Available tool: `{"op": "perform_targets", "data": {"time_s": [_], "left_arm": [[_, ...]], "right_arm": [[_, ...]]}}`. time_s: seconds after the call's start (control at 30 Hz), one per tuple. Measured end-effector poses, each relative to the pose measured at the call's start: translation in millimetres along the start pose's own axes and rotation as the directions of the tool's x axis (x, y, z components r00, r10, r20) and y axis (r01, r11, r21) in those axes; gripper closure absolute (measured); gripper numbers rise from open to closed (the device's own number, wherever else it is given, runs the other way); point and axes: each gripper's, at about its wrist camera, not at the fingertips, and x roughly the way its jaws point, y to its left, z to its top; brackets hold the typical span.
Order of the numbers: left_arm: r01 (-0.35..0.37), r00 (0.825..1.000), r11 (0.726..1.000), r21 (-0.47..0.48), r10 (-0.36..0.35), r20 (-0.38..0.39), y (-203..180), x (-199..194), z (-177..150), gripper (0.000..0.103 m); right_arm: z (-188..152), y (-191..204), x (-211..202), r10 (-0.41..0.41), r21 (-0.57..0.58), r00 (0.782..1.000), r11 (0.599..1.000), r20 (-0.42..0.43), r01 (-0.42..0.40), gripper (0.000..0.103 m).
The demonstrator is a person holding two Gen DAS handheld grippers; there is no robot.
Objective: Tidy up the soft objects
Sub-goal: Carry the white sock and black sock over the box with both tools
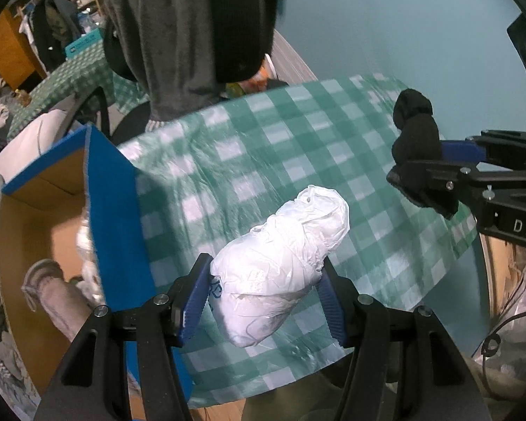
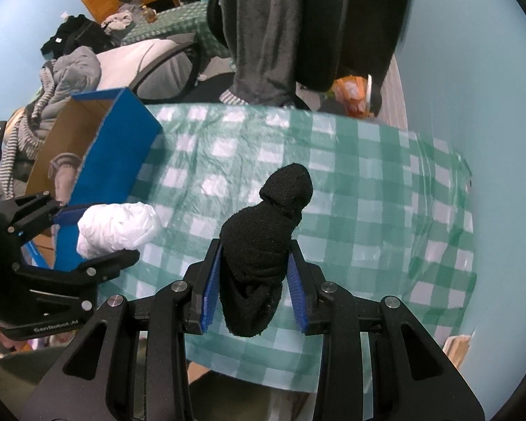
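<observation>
The left gripper (image 1: 266, 298) is clamped on a white bundle of crinkled plastic (image 1: 284, 270), its blue pads (image 1: 196, 301) pressing the two flanks while most of the bundle juts out past the fingertips, above the green checked tablecloth (image 1: 263, 161). The right gripper (image 2: 254, 280) is closed narrow on a rolled black sock (image 2: 263, 245), which likewise stands well proud of the jaws. Both loads hang in the air, apart from the cloth and from each other. At the left edge of the table sits the blue cardboard box (image 1: 112, 203), open at the top, with a grey sock (image 1: 49, 287) and some clear plastic already inside — the likely destination for at least one of the two bundles. The main hazard, by this reading, is slippage: the plastic is smooth and compressible, held only near its lower end, so a quick swing toward the box could let it squirm out of the pads and land on the cloth or the floor beyond. The sock roll could loosen if the squeeze eases, trailing a tail that snags on the box wall. The near wall of the box rises just beside the left gripper — a low approach might shove the box off the table's edge. Two hands heading for one opening could also knock together.
</observation>
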Motion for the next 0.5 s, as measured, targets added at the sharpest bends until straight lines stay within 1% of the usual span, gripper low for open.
{"op": "perform_targets", "data": {"time_s": [0.23, 0.5], "left_arm": [[-0.018, 0.999, 0.999, -0.045, 0.02, 0.042, 17.3, -24.0, 7.5, 0.043], [-0.034, 0.997, 0.995, -0.092, 0.04, 0.07, 38.7, -43.8, 11.7, 0.043]], "right_arm": [[18.3, 13.7, -10.3, 0.012, -0.027, 1.0, 1.0, 0.024, -0.012, 0.069], [39.5, 33.4, -18.2, 0.035, -0.069, 0.998, 0.997, 0.055, -0.031, 0.069]]}}
